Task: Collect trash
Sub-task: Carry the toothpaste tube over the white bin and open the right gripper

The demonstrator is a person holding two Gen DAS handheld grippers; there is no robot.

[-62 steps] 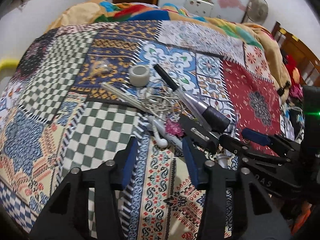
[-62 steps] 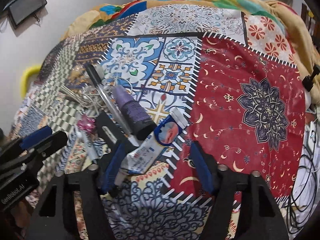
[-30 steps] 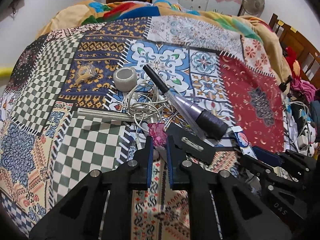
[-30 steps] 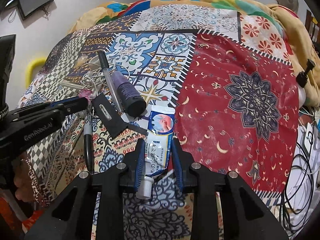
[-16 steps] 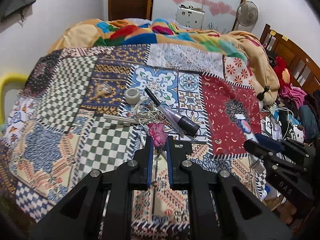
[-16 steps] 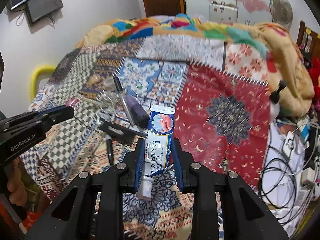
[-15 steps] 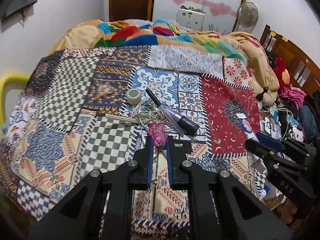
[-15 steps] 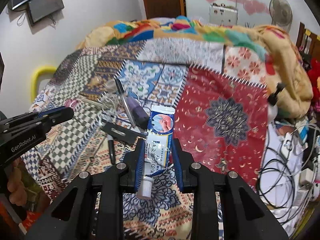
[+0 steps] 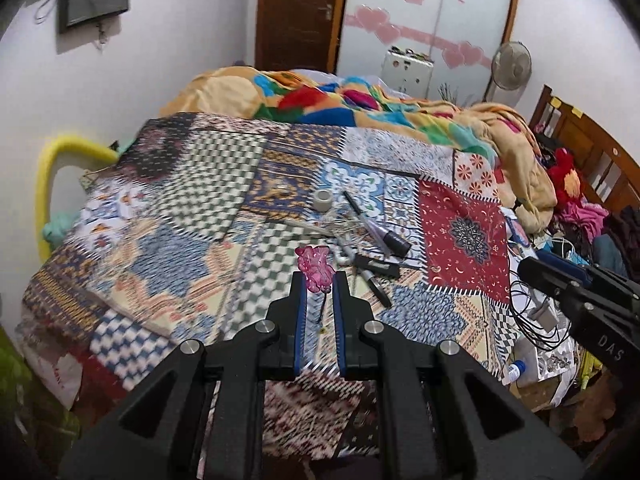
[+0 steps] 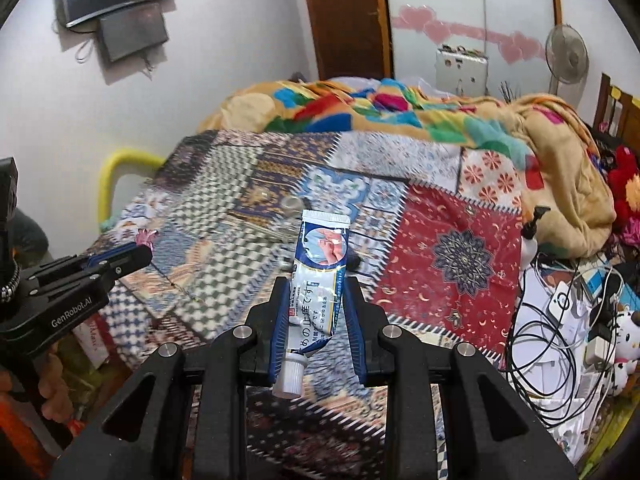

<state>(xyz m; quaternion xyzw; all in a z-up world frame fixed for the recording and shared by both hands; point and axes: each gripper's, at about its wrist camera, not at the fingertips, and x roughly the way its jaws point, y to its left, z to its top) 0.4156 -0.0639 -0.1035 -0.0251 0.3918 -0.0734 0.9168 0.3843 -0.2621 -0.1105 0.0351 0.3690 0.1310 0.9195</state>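
Observation:
My left gripper (image 9: 318, 286) is shut on a crumpled pink wrapper (image 9: 314, 268) and holds it above the near edge of the patchwork bed cover (image 9: 180, 208). My right gripper (image 10: 316, 292) is shut on a white and blue ointment tube (image 10: 320, 264), cap end toward the camera, held above the bed. The left gripper also shows at the left of the right wrist view (image 10: 132, 254). On the cover lie a tape roll (image 9: 322, 201), a purple tube (image 9: 386, 236), black pens (image 9: 376, 284) and tangled white cable.
A rumpled colourful blanket (image 9: 360, 108) lies at the bed's far end. A yellow rail (image 9: 60, 160) is at the left. Cables and clutter (image 10: 560, 312) lie on the floor at the right, beside a wooden headboard (image 9: 580, 148).
Both grippers have pulled back and up from the bed, each keeping its item. The bed now looks farther away and more of the room shows.

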